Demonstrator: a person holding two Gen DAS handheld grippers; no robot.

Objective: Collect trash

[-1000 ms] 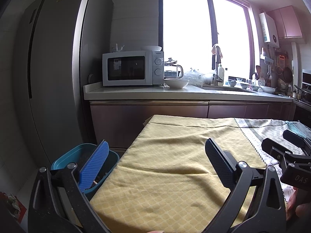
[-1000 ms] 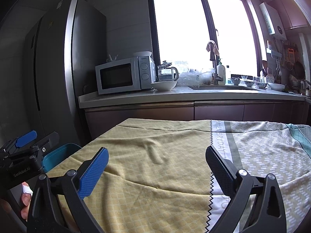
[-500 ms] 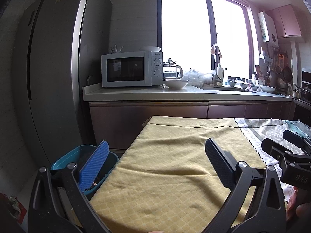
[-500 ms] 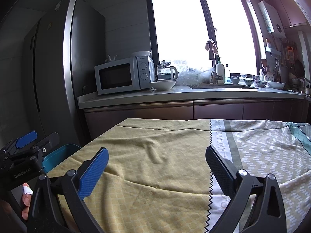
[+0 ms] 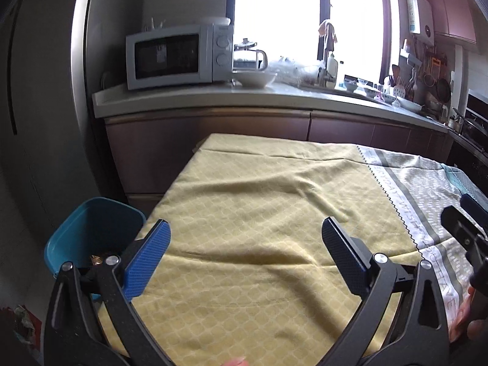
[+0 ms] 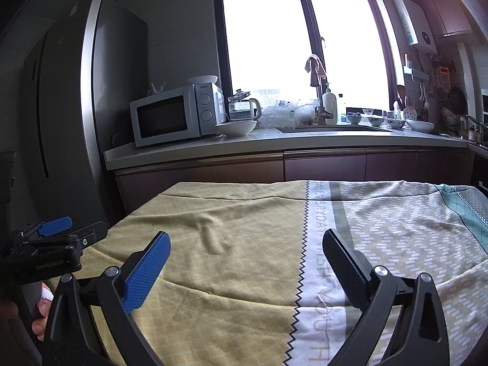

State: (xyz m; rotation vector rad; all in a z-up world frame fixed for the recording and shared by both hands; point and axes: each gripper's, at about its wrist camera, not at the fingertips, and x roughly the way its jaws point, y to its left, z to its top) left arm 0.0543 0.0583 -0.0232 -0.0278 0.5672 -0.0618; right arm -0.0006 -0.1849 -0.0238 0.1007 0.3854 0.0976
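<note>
Left gripper point(image 5: 245, 242) and right gripper point(image 6: 246, 251), both spread wide and empty, above the bare tablecloth point(image 5: 259, 213). Blue bin point(image 5: 91, 231) — scraps inside — beside the table's left edge. Collection apparently finished; next, seek remaining litter.

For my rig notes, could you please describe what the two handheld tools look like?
Both look alike. The left tool and the right tool each have a black frame with two angled arms, silver pivot screws, and two flat textured pads, the left one bright blue, the other dark. From the right camera, the left tool's body shows a blue lever and white lettering too small to read.
</note>
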